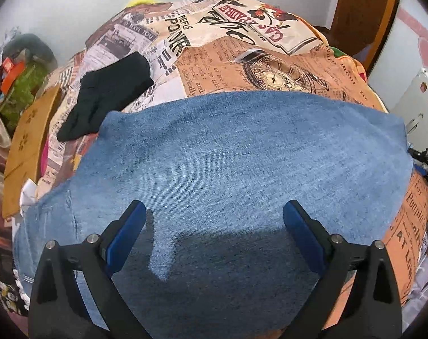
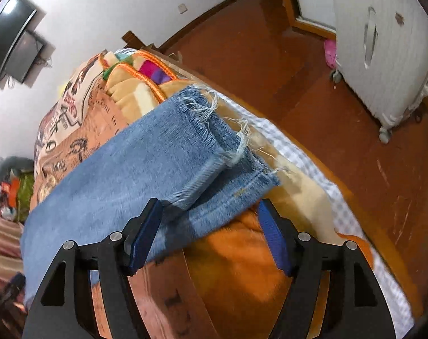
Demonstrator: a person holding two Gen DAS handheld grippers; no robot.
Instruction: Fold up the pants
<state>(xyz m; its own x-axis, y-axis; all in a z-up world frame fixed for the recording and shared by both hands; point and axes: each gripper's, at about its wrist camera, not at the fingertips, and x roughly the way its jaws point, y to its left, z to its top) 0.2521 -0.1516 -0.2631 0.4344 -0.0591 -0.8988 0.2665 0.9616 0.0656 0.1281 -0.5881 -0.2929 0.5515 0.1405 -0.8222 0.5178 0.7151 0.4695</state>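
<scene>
Blue denim pants (image 1: 228, 169) lie flat across a bed with a newspaper-print cover (image 1: 242, 65). My left gripper (image 1: 214, 212) is open and empty, hovering just above the middle of the denim. In the right wrist view the pants (image 2: 135, 163) end in frayed leg hems (image 2: 228, 141), one leg lying over the other, near the bed's edge. My right gripper (image 2: 209, 210) is open, its fingertips on either side of the lower hem's near edge, not closed on it.
A black garment (image 1: 106, 96) lies on the bed to the far left of the pants. An orange fleece blanket (image 2: 242, 268) lies under the hems. Beyond the bed edge are a wooden floor (image 2: 327, 99) and a white suitcase (image 2: 383, 56). Clutter (image 1: 13, 79) sits to the left.
</scene>
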